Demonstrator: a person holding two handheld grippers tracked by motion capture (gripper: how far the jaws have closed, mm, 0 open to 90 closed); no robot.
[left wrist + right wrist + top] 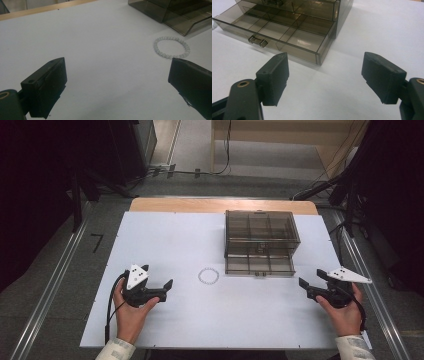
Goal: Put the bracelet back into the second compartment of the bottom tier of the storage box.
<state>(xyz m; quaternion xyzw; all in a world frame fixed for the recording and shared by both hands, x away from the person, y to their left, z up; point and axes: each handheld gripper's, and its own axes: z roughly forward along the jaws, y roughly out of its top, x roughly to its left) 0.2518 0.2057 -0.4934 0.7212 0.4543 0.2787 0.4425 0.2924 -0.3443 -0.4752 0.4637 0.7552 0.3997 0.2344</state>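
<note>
A lab or test room: a white table [165,245] on grey carpet, floor rails [55,280] at 9 and 3 o'clock, cables [220,167] at 12, dark stands [75,195] flanking

The left gripper [117,85] has its 2 jaws spread wide over the white table [100,37], a bead bracelet [171,47] just beyond.

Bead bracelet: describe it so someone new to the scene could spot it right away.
On the white table, find the smoky transparent drawer organizer with its bottom drawer pulled open. Just left of that drawer's front lies the bead bracelet: a small pale ring, the one loose item.
</note>
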